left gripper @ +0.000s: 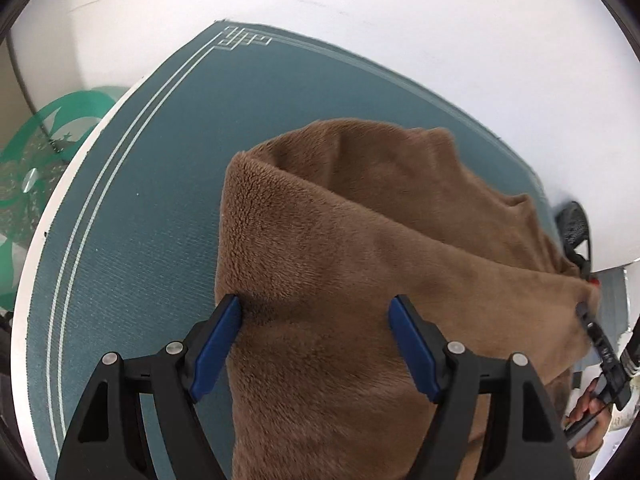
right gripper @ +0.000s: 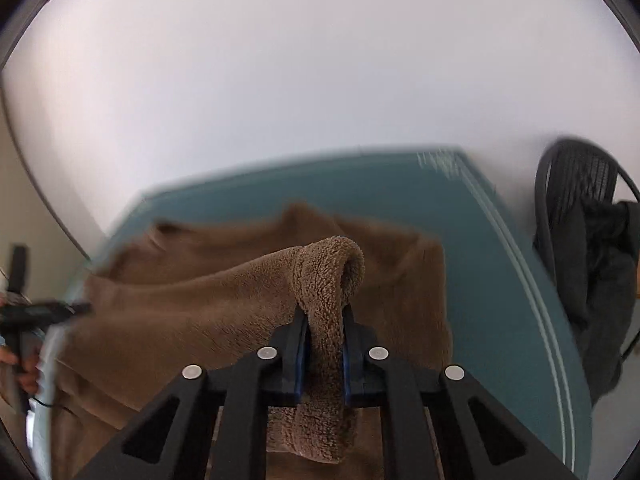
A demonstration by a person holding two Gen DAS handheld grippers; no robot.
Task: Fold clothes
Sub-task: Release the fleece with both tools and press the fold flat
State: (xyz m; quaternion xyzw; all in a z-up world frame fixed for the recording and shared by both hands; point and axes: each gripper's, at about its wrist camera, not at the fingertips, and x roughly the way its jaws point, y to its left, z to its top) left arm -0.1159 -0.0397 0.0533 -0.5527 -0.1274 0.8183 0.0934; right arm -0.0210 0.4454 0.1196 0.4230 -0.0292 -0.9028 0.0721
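A brown fleece garment (left gripper: 344, 240) lies bunched on a teal mat (left gripper: 160, 168). My left gripper (left gripper: 316, 312) is open, its blue pads (left gripper: 218, 344) standing wide on either side of the fleece's near edge, over the cloth. In the right wrist view my right gripper (right gripper: 324, 320) is shut on a fold of the brown fleece (right gripper: 328, 280), lifted off the mat (right gripper: 500, 280); the cloth drapes between the jaws and hangs below them. The right gripper also shows at the right edge of the left wrist view, holding the fleece's corner (left gripper: 588, 300).
The teal mat with pale border lines covers a white table (left gripper: 440, 32). A green patterned floor area (left gripper: 36, 168) lies past the table's left edge. A black mesh chair (right gripper: 580, 216) with dark clothing stands at the right. A person's hand (left gripper: 588, 420) holds the right tool.
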